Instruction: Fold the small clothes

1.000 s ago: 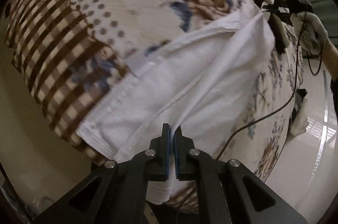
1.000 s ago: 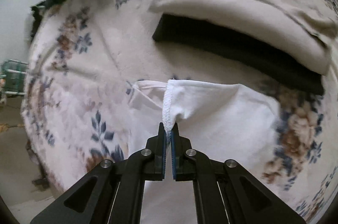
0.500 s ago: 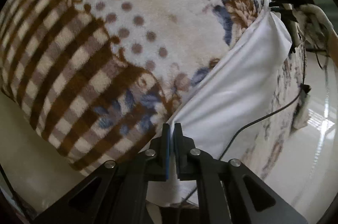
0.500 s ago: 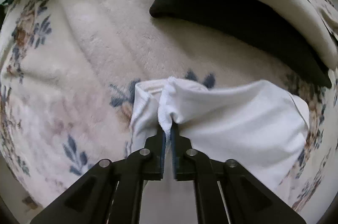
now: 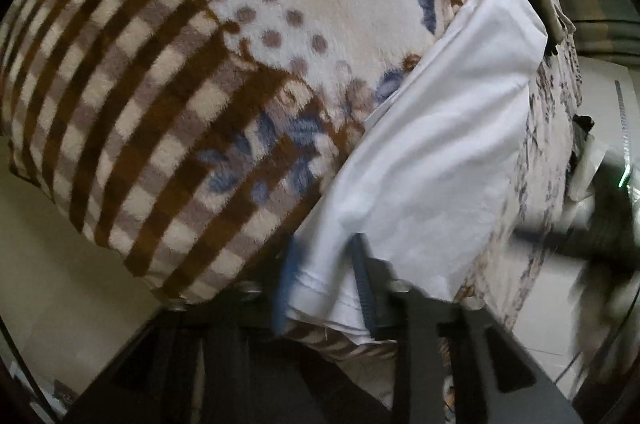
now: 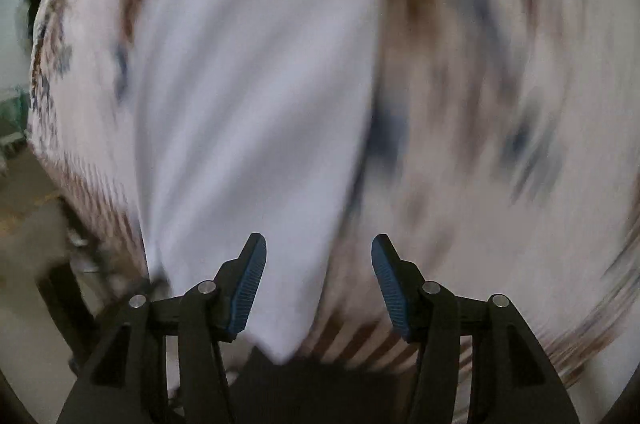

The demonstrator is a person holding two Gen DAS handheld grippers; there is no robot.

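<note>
To finish this fold well, both grippers should lift straight off so the white garment (image 5: pixel 440 144) lies flat and undragged on the patterned blanket (image 5: pixel 160 84). The left gripper (image 5: pixel 326 278) has its jaws parted, the garment's near hem lying loose between them. The right gripper (image 6: pixel 318 284) stands wide and holds nothing, with a corner of the garment between its fingers in a blurred view.

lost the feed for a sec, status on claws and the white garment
Left claw open, straddling the hem of the white garment. Right claw open, empty. Garment lies folded on the floral blanket. Nothing in the way.
</note>
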